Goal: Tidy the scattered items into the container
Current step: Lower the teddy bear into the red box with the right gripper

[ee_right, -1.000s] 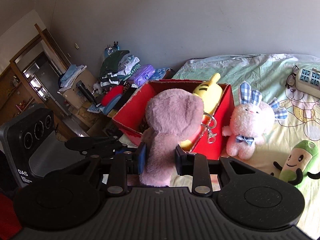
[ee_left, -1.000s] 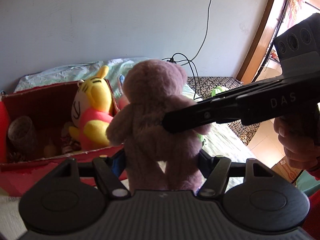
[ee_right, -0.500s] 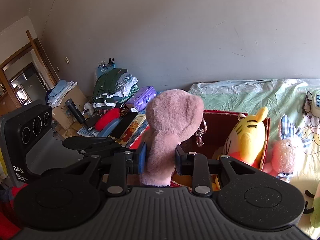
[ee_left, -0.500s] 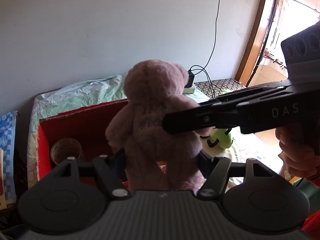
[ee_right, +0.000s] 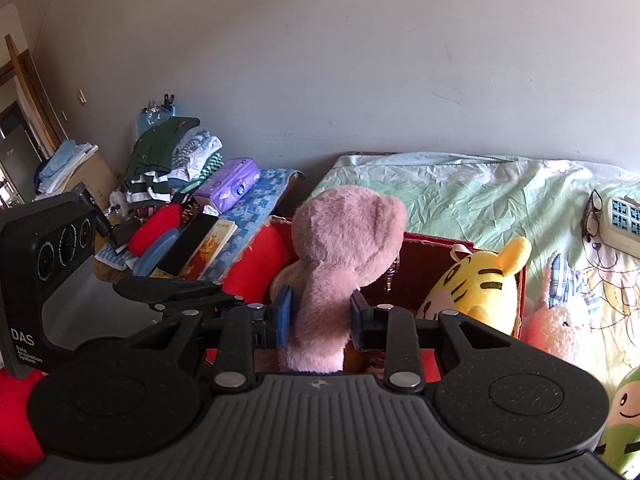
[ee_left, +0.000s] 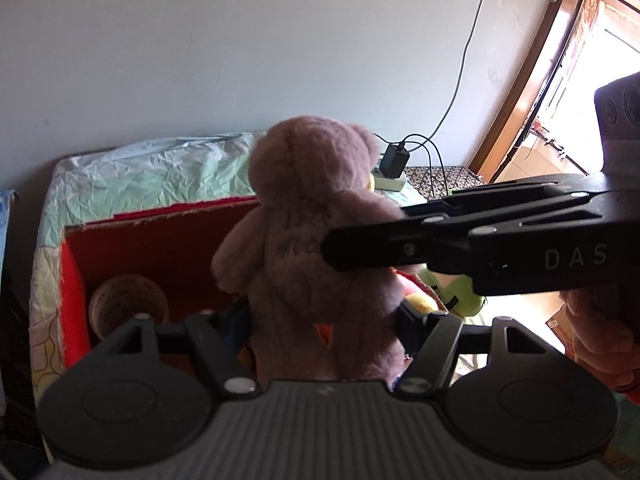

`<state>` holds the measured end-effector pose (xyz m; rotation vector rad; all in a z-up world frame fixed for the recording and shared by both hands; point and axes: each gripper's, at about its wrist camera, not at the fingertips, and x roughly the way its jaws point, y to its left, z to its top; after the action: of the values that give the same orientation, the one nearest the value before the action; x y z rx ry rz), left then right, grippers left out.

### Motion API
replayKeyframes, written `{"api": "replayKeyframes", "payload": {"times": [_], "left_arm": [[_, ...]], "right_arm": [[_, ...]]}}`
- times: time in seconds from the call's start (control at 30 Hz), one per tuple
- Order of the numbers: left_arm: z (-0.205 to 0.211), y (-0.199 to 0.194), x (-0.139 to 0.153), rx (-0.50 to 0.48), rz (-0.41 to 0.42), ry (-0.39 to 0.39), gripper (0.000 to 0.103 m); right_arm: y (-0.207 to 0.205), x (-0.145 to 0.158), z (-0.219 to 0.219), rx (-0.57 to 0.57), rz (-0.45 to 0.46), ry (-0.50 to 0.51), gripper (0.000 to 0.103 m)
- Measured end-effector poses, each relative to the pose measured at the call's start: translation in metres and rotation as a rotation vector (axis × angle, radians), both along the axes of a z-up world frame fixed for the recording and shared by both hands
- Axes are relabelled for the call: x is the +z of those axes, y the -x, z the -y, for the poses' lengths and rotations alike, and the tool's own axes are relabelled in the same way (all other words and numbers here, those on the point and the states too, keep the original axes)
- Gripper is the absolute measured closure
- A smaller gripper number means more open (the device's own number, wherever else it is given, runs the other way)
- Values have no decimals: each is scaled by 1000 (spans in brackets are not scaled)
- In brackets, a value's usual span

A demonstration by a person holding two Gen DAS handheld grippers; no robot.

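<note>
A pink plush bear (ee_left: 316, 216) is held upright by both grippers over the red box (ee_left: 160, 224). My left gripper (ee_left: 324, 320) is shut on its legs. My right gripper (ee_right: 322, 312) is shut on its body; it also shows in the left wrist view (ee_left: 400, 240), coming in from the right. The bear (ee_right: 340, 248) hangs over the near left part of the box (ee_right: 256, 264). A yellow tiger plush (ee_right: 476, 288) and a tape roll (ee_left: 128, 300) lie inside the box.
The box sits on a bed with a green sheet (ee_right: 460, 196). A pink bunny plush (ee_right: 560, 320) and a green plush (ee_right: 624, 412) lie right of the box. A power strip (ee_right: 624, 220) and glasses (ee_right: 594, 216) lie at far right. Clothes and books (ee_right: 180, 184) are stacked left.
Both grippers have carried the bear left and over the box. The tiger and bunny have slid to the right in the right wrist view. The grip is unchanged.
</note>
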<state>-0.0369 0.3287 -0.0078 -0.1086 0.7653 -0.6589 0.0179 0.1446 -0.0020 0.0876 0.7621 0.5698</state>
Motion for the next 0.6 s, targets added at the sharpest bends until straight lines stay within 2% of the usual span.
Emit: {"api": "replayKeyframes", "payload": {"times": [0.1,0.27,0.4,0.6], "left_arm": [[-2,-9,-9,5,-37,23,33],[-3,-15,-13,25,-49,17,33],[-12,-18,-12,68,-48,8,33],[-25,-17,-15,170,-47,-129,33]], "right_arm": [[-7,-5,-2,-3,-22,6,72],[-14,-9,-10,-9,-17,30,72],[-23,-11,-17,13,-30,-18,72],[-35,-29,-48,82,-56,-35,72]]}}
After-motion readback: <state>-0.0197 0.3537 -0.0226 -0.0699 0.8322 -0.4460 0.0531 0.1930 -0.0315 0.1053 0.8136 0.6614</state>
